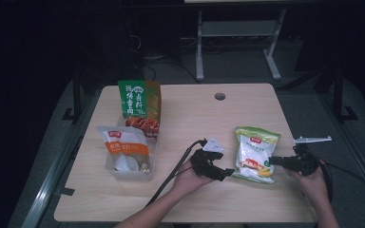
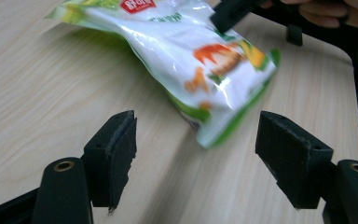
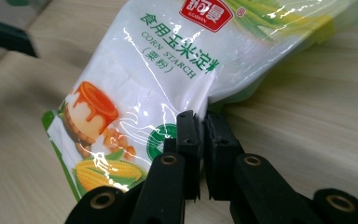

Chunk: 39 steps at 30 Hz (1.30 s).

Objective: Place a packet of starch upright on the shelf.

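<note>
A white and green corn starch bag (image 1: 255, 154) lies on the right part of the wooden table (image 1: 195, 114). My right gripper (image 1: 272, 160) comes at it from the right. In the right gripper view this gripper (image 3: 204, 122) is shut on the bag's (image 3: 158, 79) side edge, near the printed corn. My left gripper (image 1: 223, 173) is held just left of the bag's near corner. Its jaws (image 2: 196, 133) stand wide open, a short way from the bag's corner (image 2: 205, 70) and not touching it. The right gripper's tip (image 2: 228, 14) shows on the bag's far side.
A green seasoning bag (image 1: 139, 102) stands at the back left. In front of it a clear plastic box (image 1: 145, 170) holds a white and orange bag (image 1: 123, 145). A cable hole (image 1: 220, 96) is near the far edge. Bare table lies in the middle and along the front.
</note>
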Available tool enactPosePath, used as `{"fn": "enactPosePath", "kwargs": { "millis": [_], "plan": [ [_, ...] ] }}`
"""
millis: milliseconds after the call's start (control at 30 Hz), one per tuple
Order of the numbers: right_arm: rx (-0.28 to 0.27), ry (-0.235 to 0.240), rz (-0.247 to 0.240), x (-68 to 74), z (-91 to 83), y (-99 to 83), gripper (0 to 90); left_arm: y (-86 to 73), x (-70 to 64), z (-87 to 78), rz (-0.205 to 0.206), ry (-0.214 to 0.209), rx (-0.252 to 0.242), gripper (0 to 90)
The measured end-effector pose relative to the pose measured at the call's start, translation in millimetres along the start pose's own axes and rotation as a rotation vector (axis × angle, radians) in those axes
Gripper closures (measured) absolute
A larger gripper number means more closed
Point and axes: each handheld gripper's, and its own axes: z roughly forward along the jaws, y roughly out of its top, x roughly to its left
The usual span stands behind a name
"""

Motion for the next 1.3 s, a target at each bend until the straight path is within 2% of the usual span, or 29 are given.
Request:
{"fn": "enactPosePath", "kwargs": {
  "millis": [33, 200, 233, 333, 400, 467, 533, 600, 733, 767, 833, 933, 1000, 1133, 1300],
  "plan": [
    [-0.006, 0.009, -0.013, 2.0, -1.0, -0.7, 85.6, 0.3, 2.2, 2.5, 0.001, 0.004, 0.001, 29.1],
    [-0.020, 0.038, -0.061, 18.2, -2.9, 0.9, 86.2, -0.5, 11.5, 14.7, -0.078, -0.028, 0.014, 30.5],
    [-0.019, 0.047, -0.070, 21.0, -2.2, 1.6, 86.2, -0.6, 12.8, 17.0, -0.104, -0.044, 0.014, 31.2],
    [-0.015, 0.060, -0.095, 28.3, 0.3, 3.3, 86.2, -0.4, 17.5, 22.2, -0.139, -0.071, 0.010, 33.6],
    [-0.007, 0.043, -0.122, 30.8, 1.3, 3.1, 86.3, -0.4, 21.9, 22.4, -0.164, -0.106, -0.006, 39.7],
    [-0.003, 0.056, -0.113, 29.7, 2.3, 1.9, 86.3, -0.1, 23.4, 23.7, -0.183, -0.121, -0.006, 44.9],
    [0.011, 0.050, -0.114, 29.2, 5.9, -0.1, 86.4, -0.1, 24.8, 27.1, -0.220, -0.146, 0.000, 46.0],
    [0.034, 0.048, -0.110, 30.4, 10.0, -1.5, 86.4, 0.1, 27.0, 28.7, -0.252, -0.166, 0.003, 46.4],
    [0.041, 0.049, -0.108, 30.2, 12.0, -0.9, 86.2, 1.4, 27.9, 30.8, -0.295, -0.188, 0.008, 43.0],
    [0.047, 0.042, -0.112, 30.4, 13.0, -1.0, 86.1, 2.1, 26.9, 31.7, -0.300, -0.189, 0.012, 40.8],
    [0.049, 0.040, -0.111, 30.4, 13.8, -1.0, 85.6, 4.0, 23.7, 32.1, -0.278, -0.164, 0.023, 39.0],
    [0.051, 0.047, -0.103, 28.5, 14.5, -1.0, 85.0, 5.8, 23.1, 33.4, -0.284, -0.150, 0.028, 42.3],
    [0.054, 0.043, -0.106, 29.6, 14.4, -0.5, 85.6, 5.8, 24.8, 33.5, -0.304, -0.154, 0.027, 47.3],
    [0.049, 0.062, -0.108, 32.0, 13.4, 0.3, 86.1, 6.7, 24.4, 33.3, -0.307, -0.154, 0.019, 66.3],
    [0.051, 0.063, -0.119, 36.2, 12.8, 1.1, 86.0, 10.8, 19.6, 32.2, -0.252, -0.110, 0.017, 75.9]
  ]
}}
